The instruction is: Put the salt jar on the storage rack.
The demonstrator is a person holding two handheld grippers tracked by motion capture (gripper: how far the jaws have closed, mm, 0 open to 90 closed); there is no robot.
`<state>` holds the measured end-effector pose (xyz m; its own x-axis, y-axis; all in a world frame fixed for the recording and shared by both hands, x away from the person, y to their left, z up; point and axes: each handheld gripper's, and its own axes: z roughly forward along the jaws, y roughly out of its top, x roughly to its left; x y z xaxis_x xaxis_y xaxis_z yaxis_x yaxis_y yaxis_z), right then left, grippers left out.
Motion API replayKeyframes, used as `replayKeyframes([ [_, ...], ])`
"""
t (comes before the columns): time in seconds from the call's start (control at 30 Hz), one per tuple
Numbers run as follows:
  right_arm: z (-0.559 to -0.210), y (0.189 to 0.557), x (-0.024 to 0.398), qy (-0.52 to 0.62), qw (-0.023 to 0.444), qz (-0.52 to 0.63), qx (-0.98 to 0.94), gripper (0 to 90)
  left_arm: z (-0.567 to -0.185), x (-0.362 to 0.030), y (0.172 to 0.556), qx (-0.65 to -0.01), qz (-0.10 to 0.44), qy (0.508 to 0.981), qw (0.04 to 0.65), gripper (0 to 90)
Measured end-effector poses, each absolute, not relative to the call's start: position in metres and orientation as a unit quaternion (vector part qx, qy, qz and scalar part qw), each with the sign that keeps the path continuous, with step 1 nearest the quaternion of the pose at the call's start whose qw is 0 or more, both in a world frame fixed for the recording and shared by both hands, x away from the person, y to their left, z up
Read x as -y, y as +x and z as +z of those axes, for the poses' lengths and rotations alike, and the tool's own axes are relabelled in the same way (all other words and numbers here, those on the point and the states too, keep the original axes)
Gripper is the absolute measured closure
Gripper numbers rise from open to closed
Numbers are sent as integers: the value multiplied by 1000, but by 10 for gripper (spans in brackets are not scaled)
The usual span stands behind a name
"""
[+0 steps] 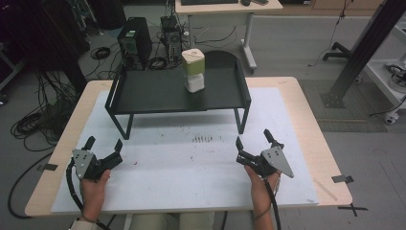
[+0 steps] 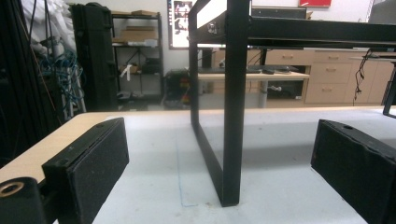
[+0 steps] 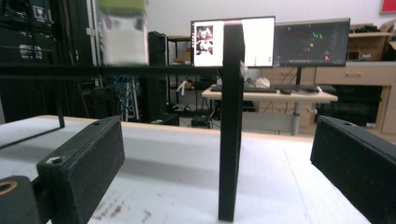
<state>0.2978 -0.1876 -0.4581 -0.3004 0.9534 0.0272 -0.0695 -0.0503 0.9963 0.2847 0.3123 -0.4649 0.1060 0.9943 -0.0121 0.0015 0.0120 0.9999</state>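
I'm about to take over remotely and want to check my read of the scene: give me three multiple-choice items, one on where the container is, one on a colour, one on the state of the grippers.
1. Where does the container stand?
A. on the black raised tray
B. on the white mat under the tray
C. between the jaws of one gripper

2. What colour is the container's upper part?
A. red
B. pale green
C. black

3. How are the left gripper and the right gripper?
A. both shut
B. left shut, right open
C. both open, holding nothing

Answers: 1 A, it stands upright on the tray's top near its far edge. 2 B, a pale green top sits over a white base. 3 C, both gripper views show the jaws wide apart with nothing between them.
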Motion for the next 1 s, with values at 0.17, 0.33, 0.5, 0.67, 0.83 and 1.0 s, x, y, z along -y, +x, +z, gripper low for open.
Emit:
replayKeyframes([
  [0.17, -473, 300, 190, 423, 422, 593, -540, 32, -465, -312, 285, -476, 470, 524, 528, 45],
  [0.33, -480, 300, 192, 424, 424, 596, -535, 32, -465, -312, 285, -476, 469, 523, 529, 45],
  [0.5, -482, 299, 193, 425, 427, 597, -529, 32, -465, -312, 285, -476, 470, 523, 528, 44],
  [0.67, -483, 298, 193, 425, 431, 597, -527, 32, -465, -312, 284, -476, 470, 523, 528, 44],
  [0.83, -483, 298, 193, 426, 433, 596, -525, 32, -465, -312, 284, -476, 470, 523, 528, 44],
  [1.0, -484, 298, 193, 427, 431, 595, -527, 33, -465, -312, 284, -476, 470, 522, 528, 44],
])
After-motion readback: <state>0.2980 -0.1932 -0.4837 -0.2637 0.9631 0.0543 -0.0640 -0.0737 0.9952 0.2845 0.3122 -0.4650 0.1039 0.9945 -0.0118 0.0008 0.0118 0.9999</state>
